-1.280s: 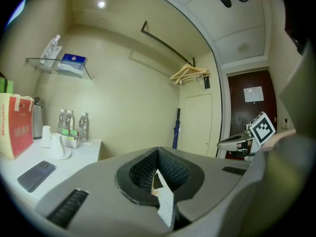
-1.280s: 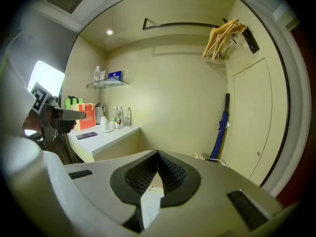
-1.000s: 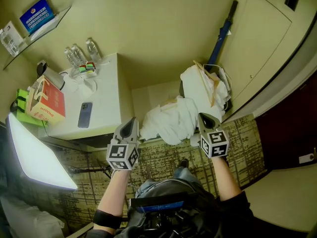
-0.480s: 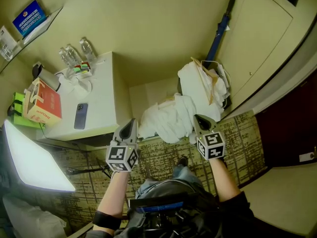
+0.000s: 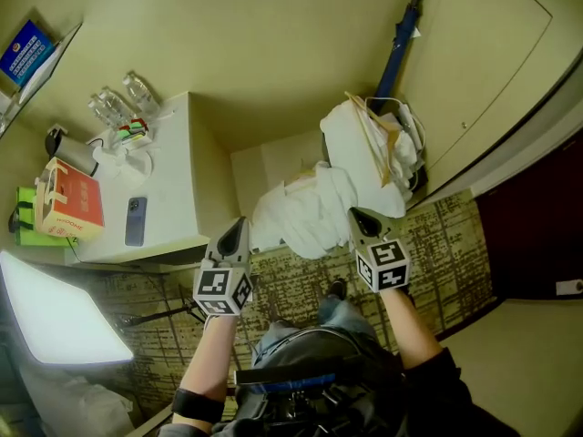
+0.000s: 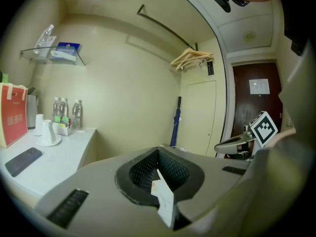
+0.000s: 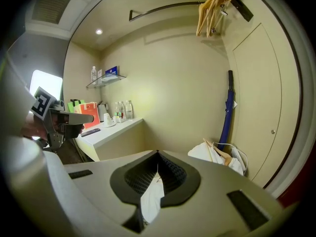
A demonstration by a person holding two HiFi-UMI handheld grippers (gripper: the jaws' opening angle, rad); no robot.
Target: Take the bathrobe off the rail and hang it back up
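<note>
The white bathrobe (image 5: 305, 209) lies in a crumpled heap on a low bench by the wall, not on the rail (image 7: 163, 6). More white cloth with a wooden hanger (image 5: 369, 148) sits just behind it. My left gripper (image 5: 235, 228) is shut, just left of the heap. My right gripper (image 5: 358, 217) is shut at the heap's right edge. White cloth (image 7: 150, 201) shows through the gap under its tips; no grip on it is visible. Empty wooden hangers (image 6: 191, 58) hang high on the rail (image 6: 168, 26).
A white counter (image 5: 173, 185) to the left carries a phone (image 5: 135, 221), a red bag (image 5: 68, 198), cups and water bottles (image 5: 118, 106). A blue umbrella (image 5: 401, 39) leans in the corner by a closet door. A dark door (image 5: 537, 217) is at the right, and a lit panel (image 5: 55, 321) stands low left.
Both grippers have come down a little toward the heap, the right one drifting left. Jaws stay shut. The bathrobe has not shifted on the bench.
</note>
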